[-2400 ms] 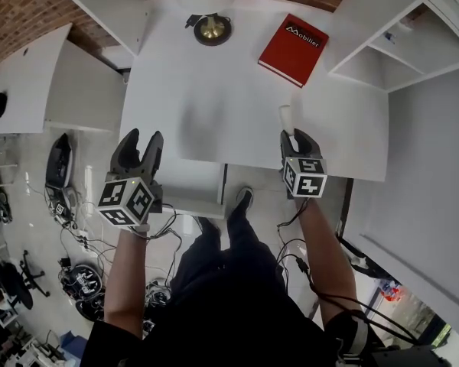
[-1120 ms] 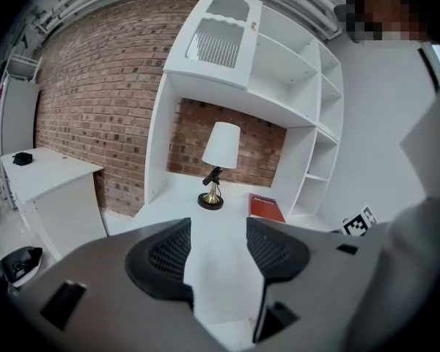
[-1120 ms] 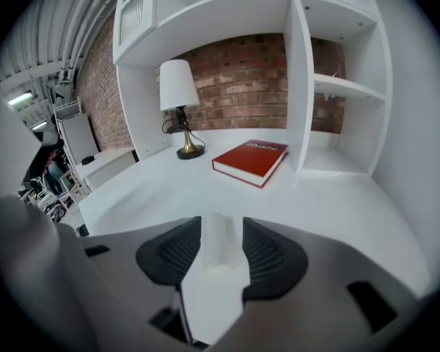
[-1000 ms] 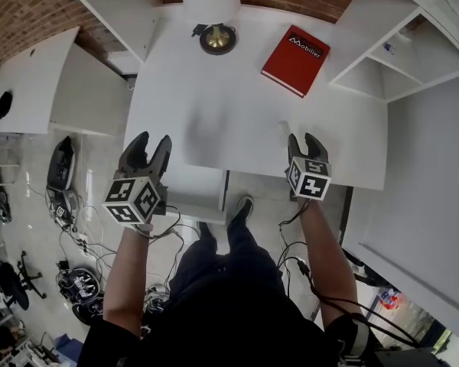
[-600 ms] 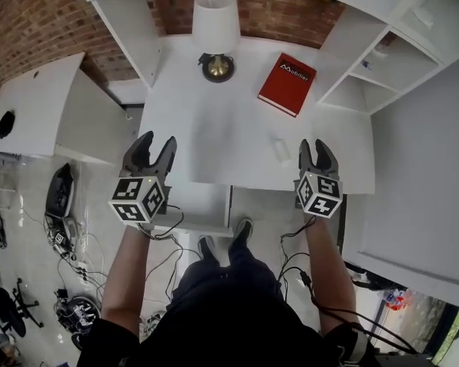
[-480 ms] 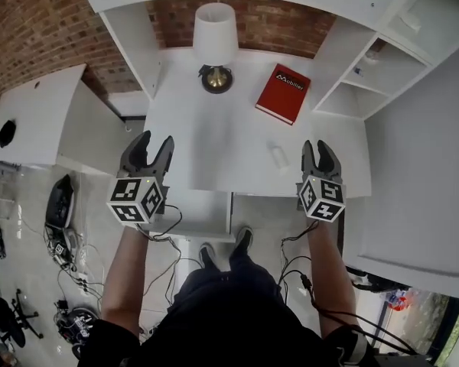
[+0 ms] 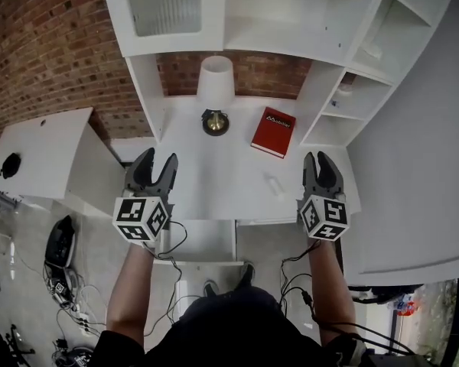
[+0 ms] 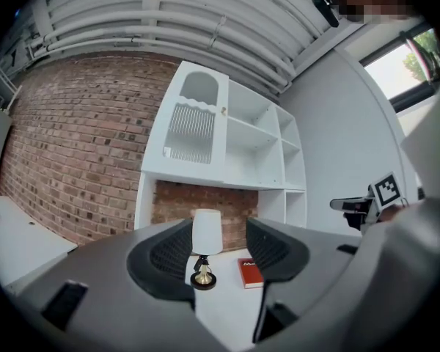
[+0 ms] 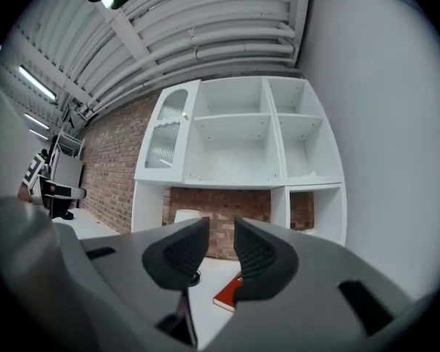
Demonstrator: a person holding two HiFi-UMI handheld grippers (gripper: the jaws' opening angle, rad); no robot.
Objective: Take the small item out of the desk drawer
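Observation:
The small white item (image 7: 274, 183) lies on the white desk (image 7: 214, 174), in front of the red book. My right gripper (image 7: 318, 157) hovers at the desk's right edge, apart from the item. In the right gripper view that gripper (image 9: 221, 229) has just been closing; a narrow gap remains and nothing is between the jaws. My left gripper (image 7: 158, 157) hangs over the desk's left edge. The left gripper view has this gripper (image 8: 218, 229) wide open and empty. The white drawer (image 7: 199, 241) juts out below the desk's front edge.
A white-shaded lamp (image 7: 216, 90) stands at the back of the desk, and a red book (image 7: 272, 132) lies to its right. White shelving (image 7: 291, 14) rises behind and at the right. Brick wall behind. Cables (image 7: 69, 312) lie on the floor at the left.
The right gripper let go of the white item, which now lies on the desk. Both grippers have lifted and point level at the shelving. The right jaws have narrowed.

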